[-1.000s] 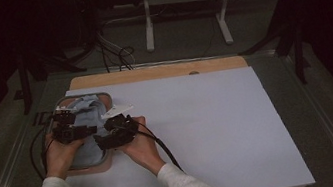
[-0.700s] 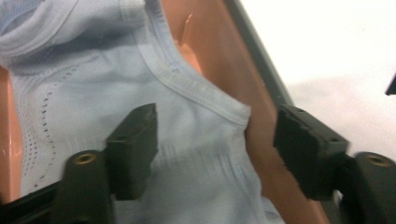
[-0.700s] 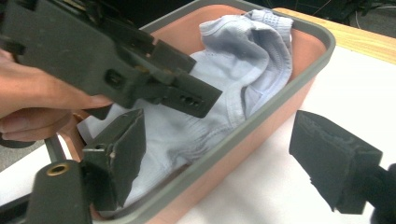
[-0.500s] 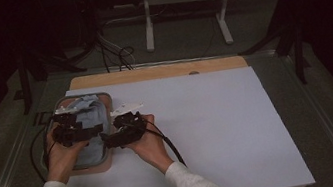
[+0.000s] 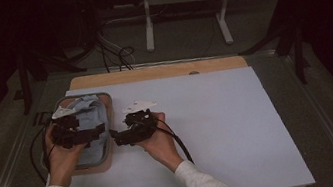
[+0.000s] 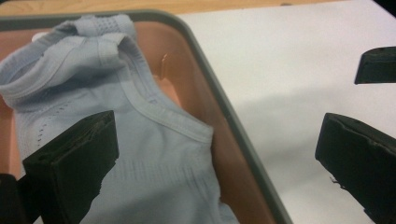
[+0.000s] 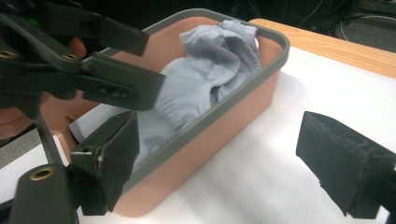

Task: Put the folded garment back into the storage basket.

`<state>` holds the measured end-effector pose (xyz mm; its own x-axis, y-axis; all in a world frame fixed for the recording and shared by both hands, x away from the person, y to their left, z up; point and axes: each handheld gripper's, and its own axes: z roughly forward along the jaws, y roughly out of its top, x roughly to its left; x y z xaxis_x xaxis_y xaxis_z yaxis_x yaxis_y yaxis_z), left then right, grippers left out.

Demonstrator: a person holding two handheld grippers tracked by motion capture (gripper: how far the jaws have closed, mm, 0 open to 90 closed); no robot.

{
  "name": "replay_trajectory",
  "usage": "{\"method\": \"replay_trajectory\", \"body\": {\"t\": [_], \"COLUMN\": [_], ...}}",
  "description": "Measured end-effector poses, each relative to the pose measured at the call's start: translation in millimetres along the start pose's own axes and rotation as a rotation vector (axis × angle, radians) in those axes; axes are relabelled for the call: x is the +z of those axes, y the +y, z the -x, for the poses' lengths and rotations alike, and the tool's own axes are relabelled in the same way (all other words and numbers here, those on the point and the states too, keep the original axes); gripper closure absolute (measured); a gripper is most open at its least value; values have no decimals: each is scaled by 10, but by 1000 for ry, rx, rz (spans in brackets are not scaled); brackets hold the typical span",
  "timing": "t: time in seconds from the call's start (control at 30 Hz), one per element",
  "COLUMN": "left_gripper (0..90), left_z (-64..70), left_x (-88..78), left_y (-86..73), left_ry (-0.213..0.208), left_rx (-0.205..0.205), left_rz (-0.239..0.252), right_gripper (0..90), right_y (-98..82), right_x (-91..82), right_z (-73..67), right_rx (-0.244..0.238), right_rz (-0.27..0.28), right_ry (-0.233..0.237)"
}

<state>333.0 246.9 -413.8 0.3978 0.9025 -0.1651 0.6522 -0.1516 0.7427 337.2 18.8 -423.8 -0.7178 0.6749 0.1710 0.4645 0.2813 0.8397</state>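
A light blue garment [image 5: 84, 111] [image 6: 140, 140] [image 7: 210, 70] lies crumpled in a salmon bin with a grey rim [image 5: 109, 128] [image 6: 219, 98] [image 7: 261, 60] at the table's left. My left gripper [image 5: 87, 132] [image 6: 215, 140] hovers over the bin's near end. Its jaws have just been opening and stand wide above the cloth without touching it. My right gripper [image 5: 122, 133] [image 7: 224, 158] is beside the bin's right wall over the white sheet, pointing at the bin. It is open after widening a little, with nothing between the jaws.
A white sheet [image 5: 220, 125] covers the table, with a wooden strip [image 5: 151, 73] along its far edge. Cables trail from both grippers toward the person. A white stand [image 5: 181, 10] is on the floor beyond the table.
The left jaws have opened wide over the garment, which stays in the bin. The right hand has drifted a little to the right, away from the bin wall.
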Motion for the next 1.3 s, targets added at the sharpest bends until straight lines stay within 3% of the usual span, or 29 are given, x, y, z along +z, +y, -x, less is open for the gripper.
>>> {"method": "replay_trajectory", "body": {"t": [0.1,0.27,0.6,1.03,1.3], "left_gripper": [4,4,4,4,4], "left_z": [51,110,159,243,291], "left_x": [-31,-71,-143,-258,-280], "left_y": [-5,-27,-129,-429,-491], "left_ry": [6,13,15,-6,-9], "left_rx": [23,44,51,51,67], "left_rz": [5,27,57,113,109], "right_gripper": [120,113,103,99,99], "right_y": [-12,-30,-79,-146,-172], "right_x": [-48,-128,-262,-453,-611], "right_z": [32,62,133,215,283], "right_rx": [18,6,-1,-15,-10], "right_rz": [12,24,39,52,78], "right_ry": [7,6,6,13,14]}}
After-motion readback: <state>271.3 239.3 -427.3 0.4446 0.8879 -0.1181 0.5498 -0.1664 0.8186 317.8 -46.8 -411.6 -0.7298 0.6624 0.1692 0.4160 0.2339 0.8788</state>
